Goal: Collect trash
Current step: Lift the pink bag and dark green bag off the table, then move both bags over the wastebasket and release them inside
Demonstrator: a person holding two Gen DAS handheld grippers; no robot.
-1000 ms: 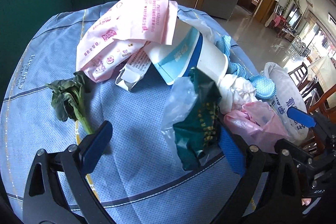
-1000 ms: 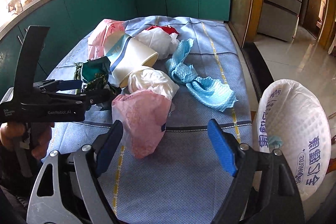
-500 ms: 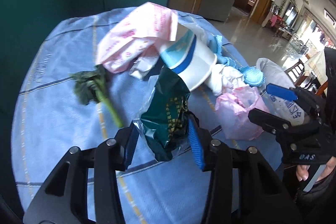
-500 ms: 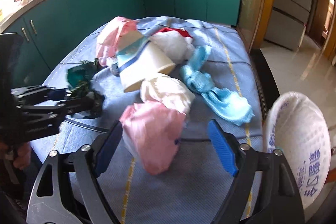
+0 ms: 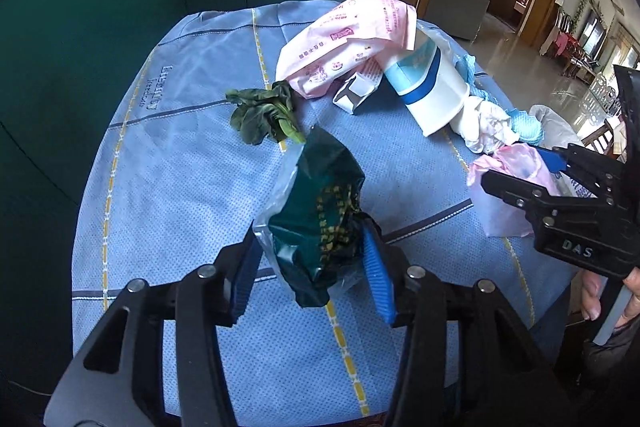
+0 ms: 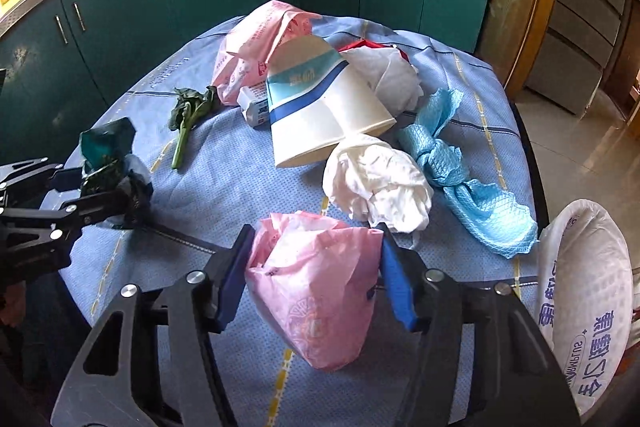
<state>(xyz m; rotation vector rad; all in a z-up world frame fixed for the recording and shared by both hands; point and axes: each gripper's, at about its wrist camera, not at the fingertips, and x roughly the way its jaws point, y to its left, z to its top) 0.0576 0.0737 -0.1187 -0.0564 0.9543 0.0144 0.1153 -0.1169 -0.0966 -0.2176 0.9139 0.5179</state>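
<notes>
The left claw [image 5: 308, 267] pinches a green wrapper [image 5: 320, 211] just above the surface [image 5: 180, 187]; the right claw [image 6: 314, 277] pinches a pink bag [image 6: 316, 287]. A leaf [image 6: 188, 107], cup [image 6: 320, 107], tissue [image 6: 376, 179] and blue cloth [image 6: 460, 171] remain; the white sack [image 6: 588, 291] waits at right, so most work is left

Cup [image 6: 320, 115] lies on tablecloth [image 6: 224, 187]; vegetable [image 6: 186, 111] left; sack [image 6: 588, 291] right.

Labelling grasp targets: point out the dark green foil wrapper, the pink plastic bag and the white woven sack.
dark green foil wrapper [image 5: 320, 211], left wrist view, middle of the crumpled foil.
pink plastic bag [image 6: 316, 287], right wrist view, front face of the bag.
white woven sack [image 6: 592, 291], right wrist view, inner wall.
</notes>
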